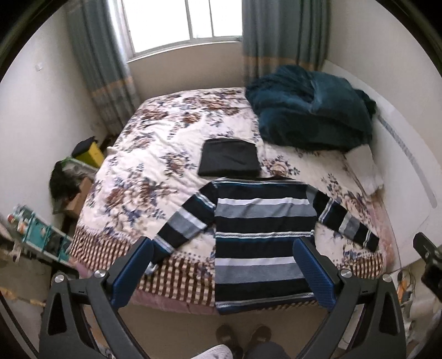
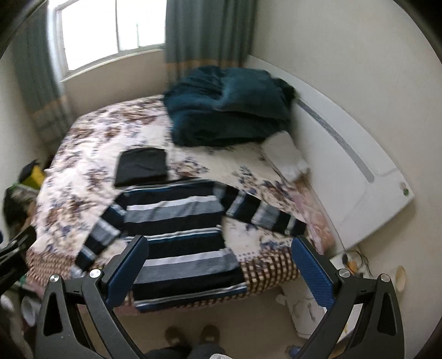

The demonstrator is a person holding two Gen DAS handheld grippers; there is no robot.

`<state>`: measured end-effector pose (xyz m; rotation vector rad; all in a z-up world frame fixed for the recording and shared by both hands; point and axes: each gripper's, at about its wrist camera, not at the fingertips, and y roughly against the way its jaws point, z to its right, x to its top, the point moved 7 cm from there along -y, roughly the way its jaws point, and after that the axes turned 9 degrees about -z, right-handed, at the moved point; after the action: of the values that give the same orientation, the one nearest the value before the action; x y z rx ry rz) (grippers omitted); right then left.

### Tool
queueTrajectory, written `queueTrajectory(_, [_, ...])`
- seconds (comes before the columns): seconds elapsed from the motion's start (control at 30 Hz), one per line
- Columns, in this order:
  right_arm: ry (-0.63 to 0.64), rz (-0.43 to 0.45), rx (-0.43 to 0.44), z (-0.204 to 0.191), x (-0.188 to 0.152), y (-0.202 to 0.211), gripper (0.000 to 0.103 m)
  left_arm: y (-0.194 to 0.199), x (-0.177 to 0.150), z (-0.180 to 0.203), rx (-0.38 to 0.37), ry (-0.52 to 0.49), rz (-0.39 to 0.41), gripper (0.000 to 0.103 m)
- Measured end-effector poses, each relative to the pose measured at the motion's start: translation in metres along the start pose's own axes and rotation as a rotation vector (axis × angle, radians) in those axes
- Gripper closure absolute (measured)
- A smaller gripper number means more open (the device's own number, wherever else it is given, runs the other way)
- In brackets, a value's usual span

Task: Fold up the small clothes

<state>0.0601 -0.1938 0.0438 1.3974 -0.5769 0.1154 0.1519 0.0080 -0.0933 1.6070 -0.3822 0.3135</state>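
Both wrist cameras looked down from above the foot of the bed [image 1: 154, 154], well back from it, facing the window [image 1: 182, 22]. The left view sat square to the striped sweater [image 1: 262, 221]; the right view angled toward the headboard [image 2: 345, 154]. Both shared the bed, sweater and teal blanket [image 2: 221, 110].

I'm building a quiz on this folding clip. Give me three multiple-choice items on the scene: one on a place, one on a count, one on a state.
1. Where does the folded black garment lie?
A. beyond the striped sweater's collar
B. on the floor
C. on the teal blanket

2. How many sleeves of the striped sweater are spread out?
A. none
B. one
C. two

3. How are the left tool and right tool?
A. both open, empty
B. both shut on the sweater
C. one holds a sleeve

Answers:
A: it sits on the floral bedspread past the collar.
C: one sleeve spreads to each side.
A: fingers stand wide apart, nothing between.
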Motion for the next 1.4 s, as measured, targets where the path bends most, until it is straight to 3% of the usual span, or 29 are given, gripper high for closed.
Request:
queueTrajectory(0.1, [-0.073, -0.048, -0.012, 0.010, 0.012, -0.049, 0.000, -0.035, 0.012, 0.019, 0.009, -0.040, -0.015, 0.000])
queueTrajectory(0.3, [-0.214, -0.157, -0.015, 0.046, 0.023, -0.165, 0.000, -0.116, 0.028, 0.069, -0.034, -0.058, -0.148, 0.000])
queueTrajectory(0.6, [-0.344, -0.320, 0.026, 0.121, 0.045, -0.354, 0.000, -0.236, 0.047, 0.162, 0.038, -0.094, -0.263, 0.000])
queueTrajectory(0.8, [-0.511, -0.450, 0.026, 0.197, 0.013, -0.501, 0.000, -0.357, 0.024, 0.210, 0.081, -0.134, -0.401, 0.000])
queueTrajectory(0.9, [-0.688, -0.498, 0.030, 0.252, -0.022, -0.567, 0.000, -0.422, 0.002, 0.220, 0.114, -0.144, -0.473, 0.000])
queueTrajectory(1.07, [-1.085, -0.482, -0.002, 0.352, -0.089, -0.659, 0.000, -0.509, -0.023, 0.222, 0.143, -0.119, -0.545, 0.000])
queueTrajectory(1.23, [-1.433, -0.356, 0.128, 0.399, -0.132, -0.719, 0.003, -0.547, -0.032, 0.215, 0.128, -0.050, -0.566, 0.000])
queueTrajectory(1.37, [-1.521, -0.203, 0.130, 0.406, -0.132, -0.724, 0.004, -0.546, -0.030, 0.206, 0.076, 0.006, -0.549, 0.000])
queueTrajectory(1.4, [-1.515, -0.175, 0.131, 0.404, -0.127, -0.722, 0.014, -0.544, -0.029, 0.204, 0.069, 0.011, -0.546, 0.000])
